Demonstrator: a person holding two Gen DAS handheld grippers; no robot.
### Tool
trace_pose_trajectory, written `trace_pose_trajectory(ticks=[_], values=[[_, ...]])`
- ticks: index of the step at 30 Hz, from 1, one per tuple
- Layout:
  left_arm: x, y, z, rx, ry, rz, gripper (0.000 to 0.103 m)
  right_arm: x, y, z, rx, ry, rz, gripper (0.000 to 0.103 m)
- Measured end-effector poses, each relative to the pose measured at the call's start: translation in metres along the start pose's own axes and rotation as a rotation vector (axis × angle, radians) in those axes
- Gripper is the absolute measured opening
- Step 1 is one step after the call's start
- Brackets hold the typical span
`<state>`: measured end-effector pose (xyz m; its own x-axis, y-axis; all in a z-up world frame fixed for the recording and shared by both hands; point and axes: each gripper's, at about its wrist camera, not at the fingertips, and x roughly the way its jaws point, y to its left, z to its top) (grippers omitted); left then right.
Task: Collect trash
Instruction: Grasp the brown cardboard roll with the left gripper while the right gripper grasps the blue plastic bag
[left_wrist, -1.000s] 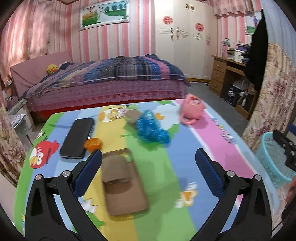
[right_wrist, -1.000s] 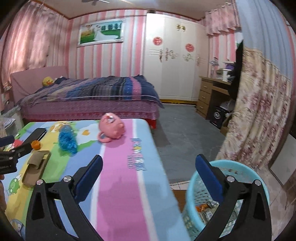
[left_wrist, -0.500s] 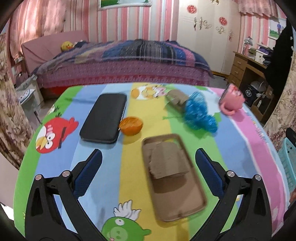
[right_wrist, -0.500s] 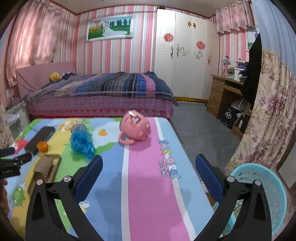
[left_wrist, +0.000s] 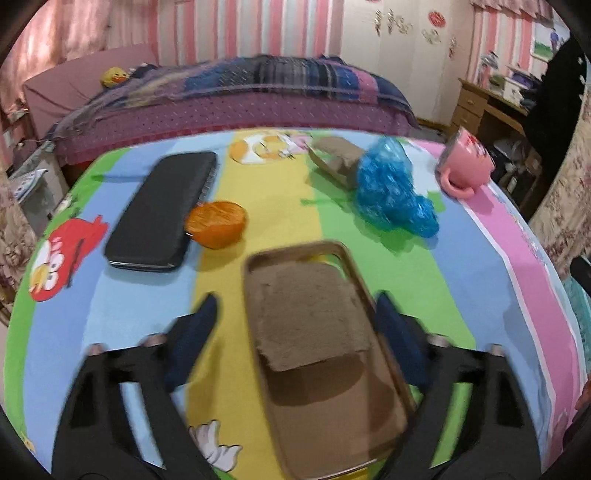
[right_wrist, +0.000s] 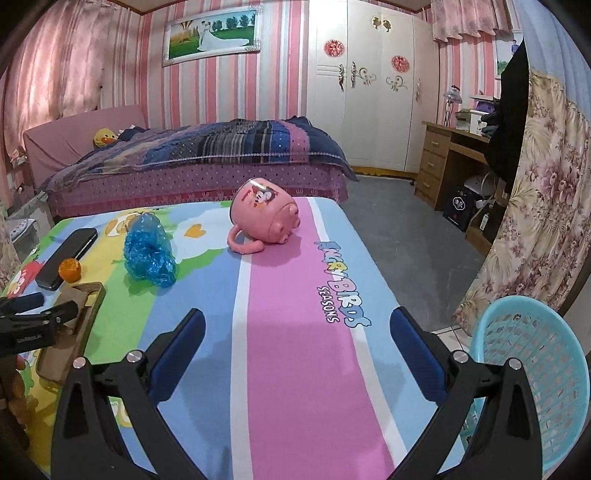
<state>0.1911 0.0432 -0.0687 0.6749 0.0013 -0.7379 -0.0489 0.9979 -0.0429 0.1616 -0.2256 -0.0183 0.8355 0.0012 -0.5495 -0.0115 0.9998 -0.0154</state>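
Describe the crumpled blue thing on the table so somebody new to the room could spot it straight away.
Start at the table with the cartoon-bird cloth. Near its far edge, between the overturned pink mug and the black case, lies the blue plastic bag. It alone is crinkled, shiny and translucent blue.

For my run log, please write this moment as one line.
left gripper: closing around brown paper on tray, not pressing | right gripper: open, empty | basket: beside table

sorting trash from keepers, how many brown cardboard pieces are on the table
2: one cardboard piece on the brown tray nearby, another at the far edge beside the blue plastic bag.
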Motion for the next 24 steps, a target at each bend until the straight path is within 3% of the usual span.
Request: trace_pose_trajectory(ticks=[4,5,10,17,20,24], values=[[0.002,-0.002,-0.001,0.017,0.013,0.007,0.061,0.000,0.003,-0.001,-0.008,0.001,0.001,0.098],[0.001,0.000,-0.001,0.012,0.014,0.007,0.054,0.001,0.005,-0.001,-0.009,0.002,0.002,0.098],[-0.010,0.014,0.007,-0.033,0.000,-0.039,0.050,-0.001,0.020,-0.001,-0.041,-0.001,0.027,0.098],[-0.048,0.043,0.026,-0.021,-0.132,0.056,0.050,0.012,0.059,0.012,-0.100,-0.001,0.109,0.098],[-0.049,0.071,0.030,-0.079,-0.137,0.072,0.050,0.026,0.080,0.024,-0.121,-0.013,0.161,0.098],[-0.041,0.105,0.032,-0.109,-0.127,0.153,0.050,0.051,0.111,0.039,-0.156,0.003,0.212,0.098]])
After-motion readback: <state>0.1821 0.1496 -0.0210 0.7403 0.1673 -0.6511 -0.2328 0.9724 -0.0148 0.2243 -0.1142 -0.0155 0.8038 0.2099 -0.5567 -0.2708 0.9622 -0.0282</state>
